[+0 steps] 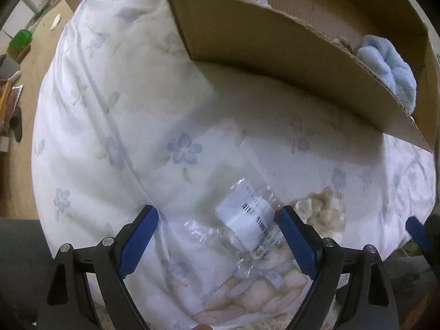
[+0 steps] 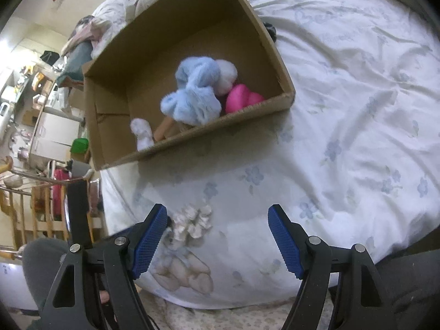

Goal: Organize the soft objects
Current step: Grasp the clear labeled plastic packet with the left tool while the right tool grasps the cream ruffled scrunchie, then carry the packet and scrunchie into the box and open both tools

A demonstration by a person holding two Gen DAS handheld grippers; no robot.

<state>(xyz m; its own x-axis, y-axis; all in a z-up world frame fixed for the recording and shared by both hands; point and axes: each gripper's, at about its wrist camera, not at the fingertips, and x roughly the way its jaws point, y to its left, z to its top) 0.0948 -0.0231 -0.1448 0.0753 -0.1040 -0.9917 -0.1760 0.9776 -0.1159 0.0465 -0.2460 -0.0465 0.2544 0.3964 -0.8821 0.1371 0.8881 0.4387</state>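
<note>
Bedsheet (image 2: 343,110) — box (image 2: 255,33) skewed, mouth upward

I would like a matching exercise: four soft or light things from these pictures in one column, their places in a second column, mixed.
1. light blue plush
2. pink item
3. clear plastic bag
4. cream fluffy item

a. box corner, beside the plush
b. between the left fingers
c. on the sheet, near the right gripper's fingers
d. middle of the cardboard box

Pairs: 1-d, 2-a, 3-b, 4-c
</note>
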